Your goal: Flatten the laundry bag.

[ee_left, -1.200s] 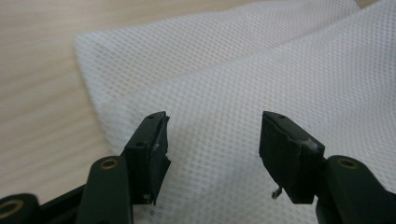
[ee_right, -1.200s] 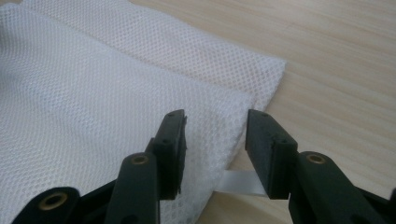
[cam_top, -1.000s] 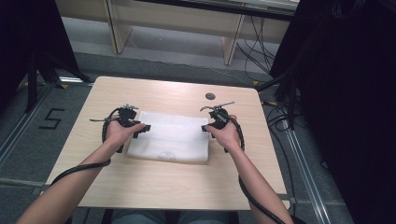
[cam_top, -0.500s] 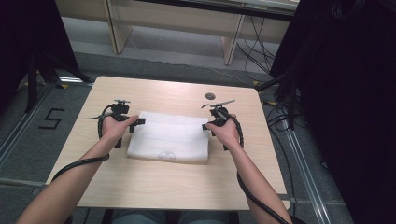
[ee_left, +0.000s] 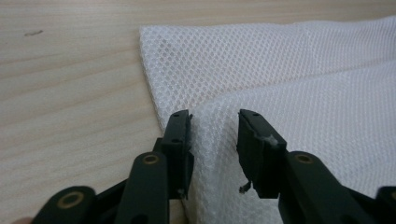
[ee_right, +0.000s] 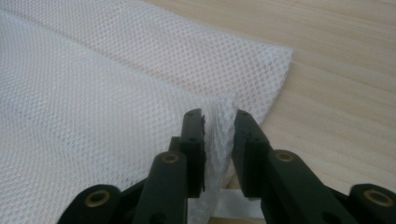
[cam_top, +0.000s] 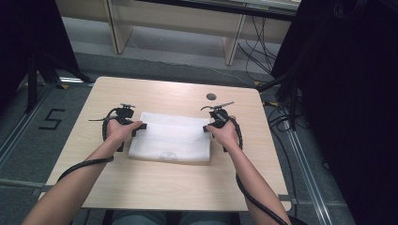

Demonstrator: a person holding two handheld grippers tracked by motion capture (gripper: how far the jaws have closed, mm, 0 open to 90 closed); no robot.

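Two hand-held black grippers, person's bare forearms.
Left gripper (ee_left: 214,135) and right gripper (ee_right: 219,135): matte black two-jaw units, flat rectangular pads fixed by small dark screws, brass-coloured pivot rivets on the linkage arms. A thick black cable (cam_top: 82,166) trails from each. No sleeves on the forearms; left hand (cam_top: 119,132), right hand (cam_top: 224,133). White fluff clings to one left pad.

Your white mesh cloth (cam_top: 171,138) lies folded on the worktop (cam_top: 164,187), a rectangle at its middle, long side running left to right. A lower layer shows as a strip along the far edge, with the upper layer stopping short of it. A faint printed mark sits near the near edge. Its weave is a fine open honeycomb net (ee_left: 261,60).
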